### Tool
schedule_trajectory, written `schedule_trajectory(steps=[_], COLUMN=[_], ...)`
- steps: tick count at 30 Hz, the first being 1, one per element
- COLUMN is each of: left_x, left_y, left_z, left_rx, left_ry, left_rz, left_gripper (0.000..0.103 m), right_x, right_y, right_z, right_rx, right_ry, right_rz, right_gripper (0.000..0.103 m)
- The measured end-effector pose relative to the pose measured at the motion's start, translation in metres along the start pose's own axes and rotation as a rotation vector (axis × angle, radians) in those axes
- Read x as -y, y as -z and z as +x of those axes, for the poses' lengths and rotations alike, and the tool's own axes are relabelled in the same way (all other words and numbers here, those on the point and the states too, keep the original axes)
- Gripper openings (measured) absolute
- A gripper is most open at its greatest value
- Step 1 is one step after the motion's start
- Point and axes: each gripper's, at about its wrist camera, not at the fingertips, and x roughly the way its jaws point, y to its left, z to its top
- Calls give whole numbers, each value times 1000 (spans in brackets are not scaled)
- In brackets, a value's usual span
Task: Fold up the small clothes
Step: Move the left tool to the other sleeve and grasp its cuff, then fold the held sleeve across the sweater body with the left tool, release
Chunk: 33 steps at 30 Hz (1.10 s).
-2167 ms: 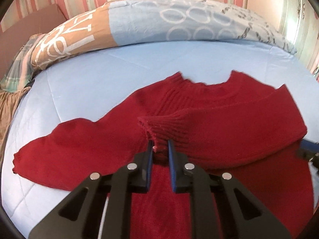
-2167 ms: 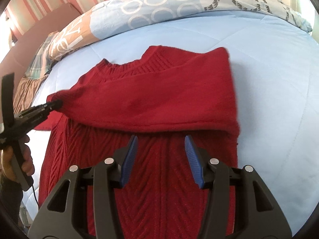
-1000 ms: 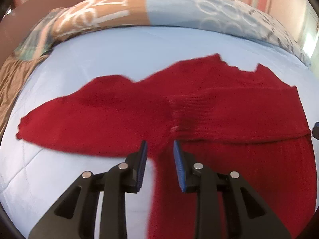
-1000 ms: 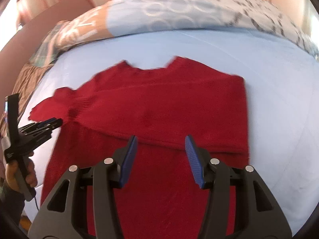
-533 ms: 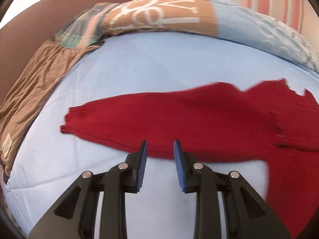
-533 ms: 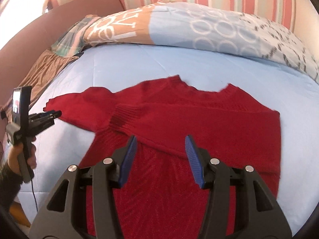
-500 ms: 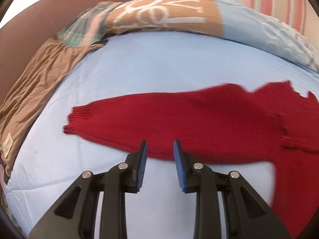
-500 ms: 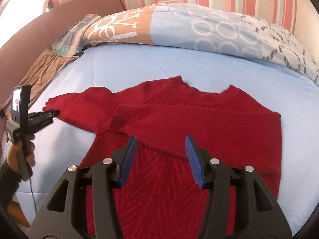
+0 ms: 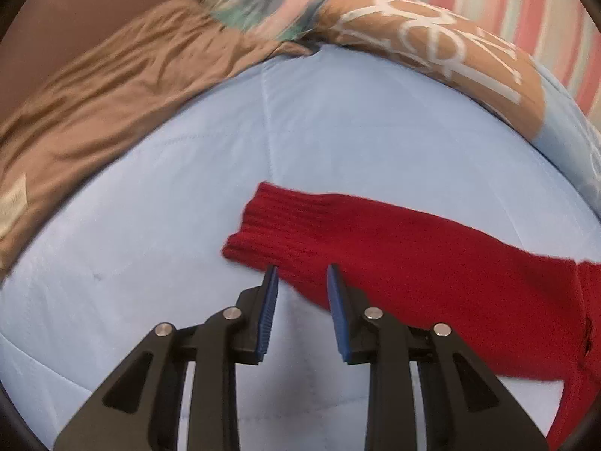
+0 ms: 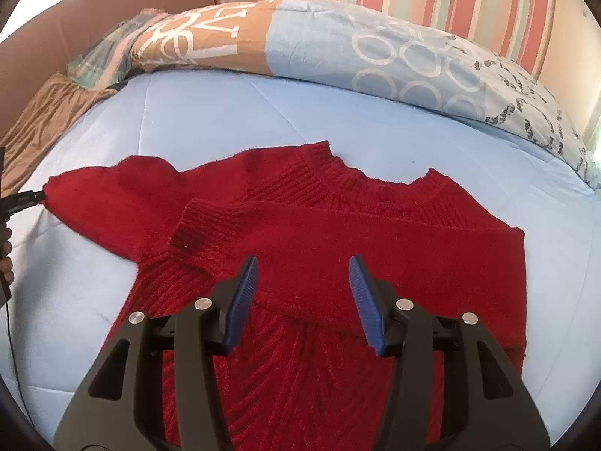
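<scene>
Sweater: the red sweater (image 10: 338, 263) lies flat on the blue bed cover (image 10: 225, 120), with its neck toward the pillows (image 10: 338, 49).
Right sleeve: it is already folded across the chest, and its cuff (image 10: 199, 225) rests on the body of the sweater.
Left sleeve: it lies stretched out to the side on the bed cover, and its ribbed cuff (image 9: 263, 225) is the far end.
What changed: a moment ago the left gripper (image 9: 302, 274) was by the middle of the sweater, where it let go of the folded cuff. It has now slid out along the left sleeve to its cuff.
Left gripper now: its jaws are a little apart with nothing pinched. The edge of the cuff shows between the tips, but the blue pads (image 9: 268, 312) do not press on it.
Right gripper (image 10: 302, 267): its jaws are wider apart and empty, above the folded sleeve.
What it means: one sleeve is done. The left sleeve looks like the next one to grab and fold in.
</scene>
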Motion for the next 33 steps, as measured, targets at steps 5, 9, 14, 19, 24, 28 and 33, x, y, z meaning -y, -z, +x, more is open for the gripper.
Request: schedule_trajectory(steps=[5, 9, 14, 19, 24, 28, 33], left_x=[-7, -5, -9, -6, 12, 26, 59], left_y=[0, -8, -14, -17, -14, -10, -12], left_z=[6, 13, 26, 33, 29, 21, -10], left_rx=[-27, -30, -59, -60, -30, -21, 38], left_ry=[9, 24, 51, 64, 50, 115, 220], left_rz=[-44, -41, -88, -85, 4, 68, 143], left_gripper=[28, 28, 28, 28, 11, 10, 9], right_x=[1, 3, 8, 12, 15, 17, 25], right_y=[-2, -2, -1, -2, -1, -1, 0], right_z=[8, 14, 17, 19, 19, 20, 20], right_rx=[-2, -5, -12, -17, -16, -14, -11], right_ry=[8, 3, 1, -1, -2, -2, -1], right_rz=[-8, 0, 11, 8, 19, 22, 41], right_gripper=[52, 52, 52, 52, 52, 52, 52])
